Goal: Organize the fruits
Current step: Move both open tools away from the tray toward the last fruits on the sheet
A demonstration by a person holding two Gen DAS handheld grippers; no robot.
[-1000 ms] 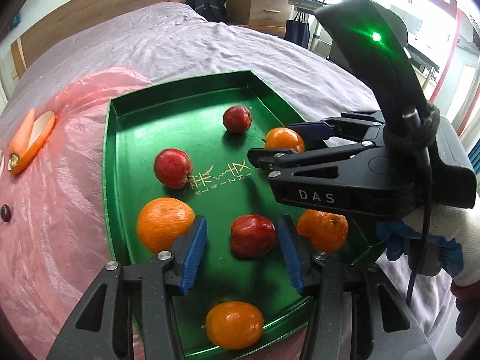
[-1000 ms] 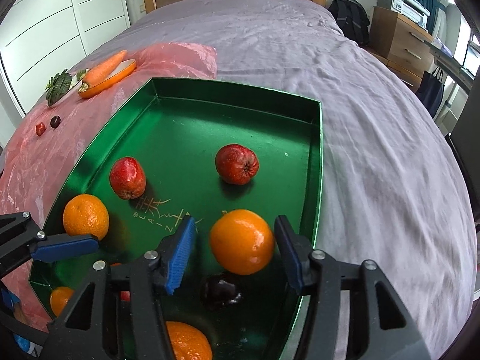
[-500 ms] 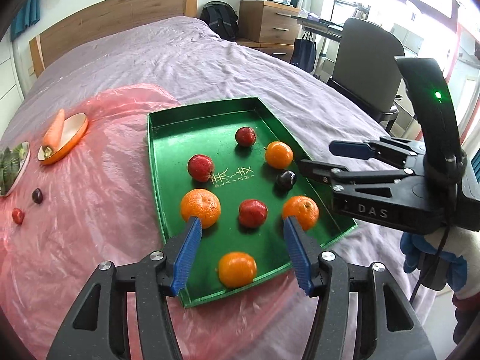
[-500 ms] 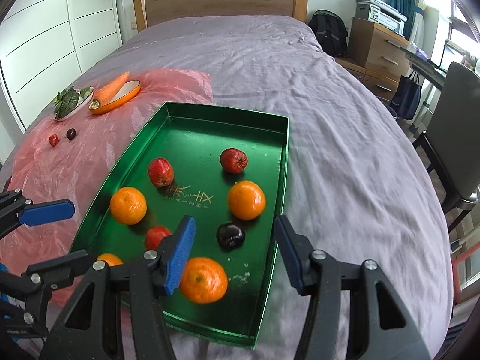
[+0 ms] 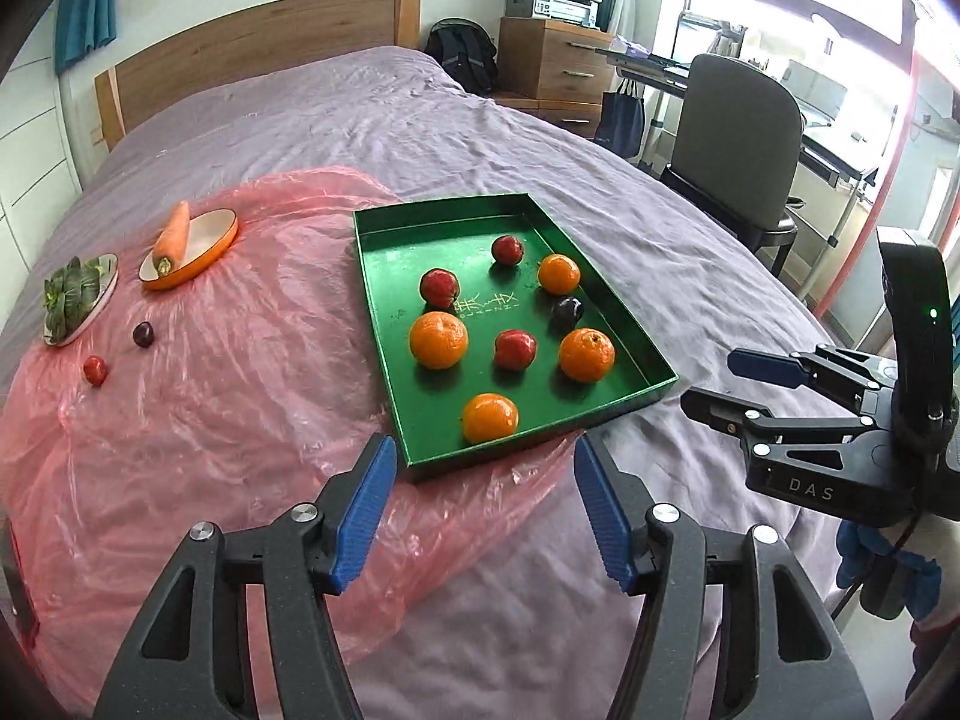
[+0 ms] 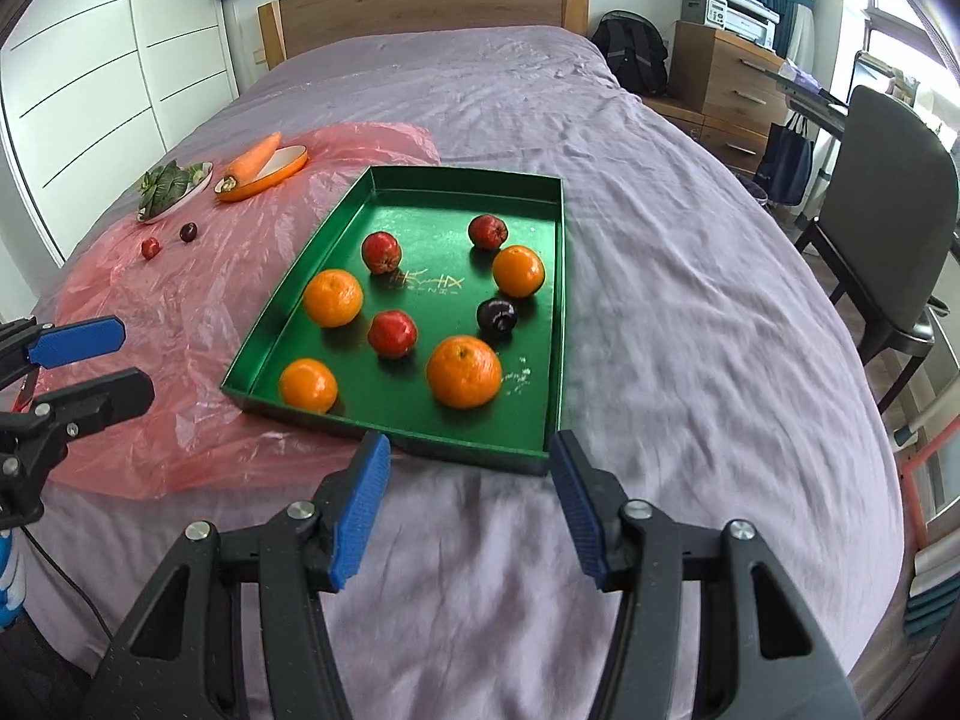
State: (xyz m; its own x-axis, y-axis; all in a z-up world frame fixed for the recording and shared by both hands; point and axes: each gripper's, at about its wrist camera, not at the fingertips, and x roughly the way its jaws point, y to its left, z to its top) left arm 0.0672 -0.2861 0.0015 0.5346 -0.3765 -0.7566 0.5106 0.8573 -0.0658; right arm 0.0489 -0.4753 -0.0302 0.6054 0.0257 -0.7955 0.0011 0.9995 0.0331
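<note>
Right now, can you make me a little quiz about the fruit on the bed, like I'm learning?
1. How many oranges sit in the green tray? One is here.
2. True or false: the carrot lies inside the tray.
3. Pick one. The dark plum in the tray is closest to: A) the leafy greens plate, B) the orange near the tray's right wall, C) the chair.

Key: 1) four. 2) false, it rests on an orange dish on the pink plastic sheet. 3) B.

The left gripper and right gripper both have open jaws and hold nothing.
</note>
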